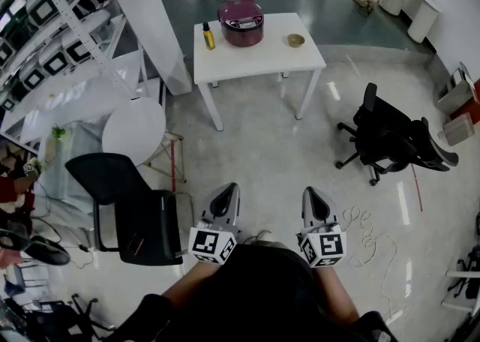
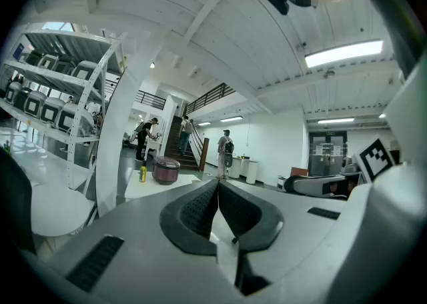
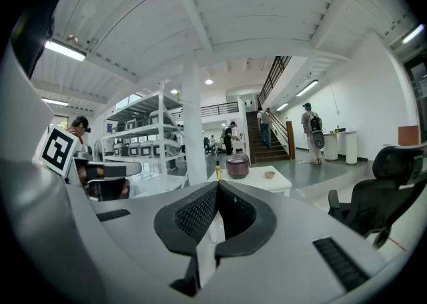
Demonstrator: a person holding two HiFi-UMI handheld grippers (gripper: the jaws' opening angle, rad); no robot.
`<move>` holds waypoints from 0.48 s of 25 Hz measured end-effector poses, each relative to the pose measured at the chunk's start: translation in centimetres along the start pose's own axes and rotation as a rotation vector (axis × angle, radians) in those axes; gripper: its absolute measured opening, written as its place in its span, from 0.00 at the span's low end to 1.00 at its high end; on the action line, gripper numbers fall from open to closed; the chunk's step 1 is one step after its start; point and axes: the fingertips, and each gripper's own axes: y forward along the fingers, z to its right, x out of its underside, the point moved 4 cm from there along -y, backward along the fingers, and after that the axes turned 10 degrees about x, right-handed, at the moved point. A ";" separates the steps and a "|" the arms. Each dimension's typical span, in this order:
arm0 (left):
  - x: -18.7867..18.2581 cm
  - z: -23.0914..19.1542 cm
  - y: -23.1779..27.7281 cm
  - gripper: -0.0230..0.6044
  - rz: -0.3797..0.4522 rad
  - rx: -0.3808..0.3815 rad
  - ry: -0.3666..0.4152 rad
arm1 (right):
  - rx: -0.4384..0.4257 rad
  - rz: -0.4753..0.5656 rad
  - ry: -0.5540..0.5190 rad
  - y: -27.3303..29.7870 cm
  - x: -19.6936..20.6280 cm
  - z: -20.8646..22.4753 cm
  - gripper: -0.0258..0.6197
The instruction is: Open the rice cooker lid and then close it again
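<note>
A: Left hand-held gripper (image 1: 227,194)?
B: Seven o'clock, clenched on nothing.
A: Rice cooker (image 1: 241,22)?
B: Twelve o'clock on the far bench (image 1: 262,59), lid down.
A: Right hand-held gripper (image 1: 313,196)?
B: Five o'clock, clenched and empty too. Walk close first, I'd say, then part the jaws at the lid.

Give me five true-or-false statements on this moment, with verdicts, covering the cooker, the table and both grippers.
1. The rice cooker has its lid down. True.
2. In the head view, the yellow bottle stands right of the cooker. False: it stands at its left; the small bowl is at the right.
3. The left gripper and right gripper are both shut and empty. True.
4. The right gripper touches the cooker. False: both grippers are held far back from the white table.
5. A black office chair stands on the floor right of the table. True.
</note>
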 end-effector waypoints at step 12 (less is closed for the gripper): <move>-0.4 0.9 0.6 0.05 0.029 0.016 0.006 | -0.002 0.003 -0.034 -0.3 -1.4 1.0 0.03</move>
